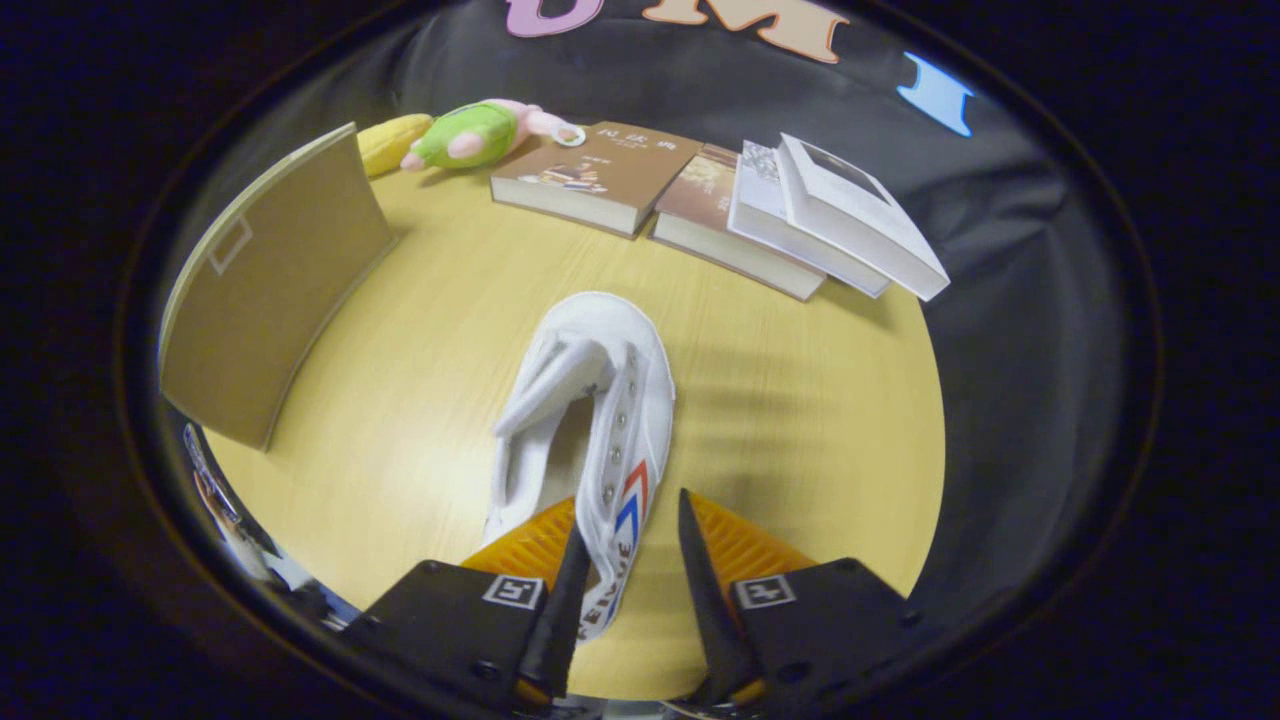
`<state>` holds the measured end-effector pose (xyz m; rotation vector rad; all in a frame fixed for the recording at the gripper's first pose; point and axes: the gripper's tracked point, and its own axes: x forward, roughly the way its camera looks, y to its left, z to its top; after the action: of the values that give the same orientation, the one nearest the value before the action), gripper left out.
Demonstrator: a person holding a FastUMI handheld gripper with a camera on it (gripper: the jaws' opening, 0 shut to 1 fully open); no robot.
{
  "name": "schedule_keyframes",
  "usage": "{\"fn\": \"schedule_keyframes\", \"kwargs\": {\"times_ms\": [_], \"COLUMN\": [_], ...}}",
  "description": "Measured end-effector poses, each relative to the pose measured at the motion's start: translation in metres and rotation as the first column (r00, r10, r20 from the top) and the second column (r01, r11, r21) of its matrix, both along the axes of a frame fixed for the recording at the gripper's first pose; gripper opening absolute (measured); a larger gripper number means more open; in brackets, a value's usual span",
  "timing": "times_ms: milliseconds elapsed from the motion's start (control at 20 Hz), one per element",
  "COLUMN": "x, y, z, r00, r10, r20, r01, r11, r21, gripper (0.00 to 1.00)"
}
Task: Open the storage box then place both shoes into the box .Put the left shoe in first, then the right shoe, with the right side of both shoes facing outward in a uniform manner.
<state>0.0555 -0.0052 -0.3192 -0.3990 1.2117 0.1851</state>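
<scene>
Now I see a soft white cloth shoe [590,400] on the smooth yellow wood table [800,420], its heel side wall between my gripper [632,535] fingers, spread apart, flat brown cardboard box [265,290] standing left, books [700,200] beyond.

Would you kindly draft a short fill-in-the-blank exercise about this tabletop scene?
1. The white shoe lies on the ____ table.
2. The gripper has its fingers ____, one each side of the shoe's side wall.
3. Beyond the shoe, ____ books lie in a row.
4. The plush toy is mostly ____.

Missing words: wooden; open; four; green
</scene>
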Motion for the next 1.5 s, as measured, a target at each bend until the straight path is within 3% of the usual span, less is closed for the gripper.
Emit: {"fn": "schedule_keyframes", "kwargs": {"times_ms": [300, 450, 750, 900, 1050, 1200, 1500], "x": [0.018, 0.019, 0.018, 0.018, 0.018, 0.011, 0.002], "y": [0.008, 0.002, -0.005, -0.003, -0.001, 0.003, 0.036], "z": [-0.003, -0.005, -0.005, -0.005, -0.005, -0.009, 0.012], "r00": [0.999, 0.999, 0.999, 0.997, 0.986, 0.965, 0.941], "r10": [0.021, -0.018, 0.004, -0.021, -0.15, -0.263, -0.327], "r20": [0.034, 0.046, 0.053, 0.072, 0.073, 0.006, -0.087], "r01": [-0.02, 0.021, 0.003, 0.03, 0.152, 0.261, 0.337], "r11": [0.999, 0.997, 0.99, 0.992, 0.988, 0.958, 0.888], "r21": [-0.03, -0.07, -0.138, -0.123, -0.015, 0.118, 0.314], "gripper": [0.43, 0.33, 0.09, 0.08, 0.08, 0.08, 0.08]}}
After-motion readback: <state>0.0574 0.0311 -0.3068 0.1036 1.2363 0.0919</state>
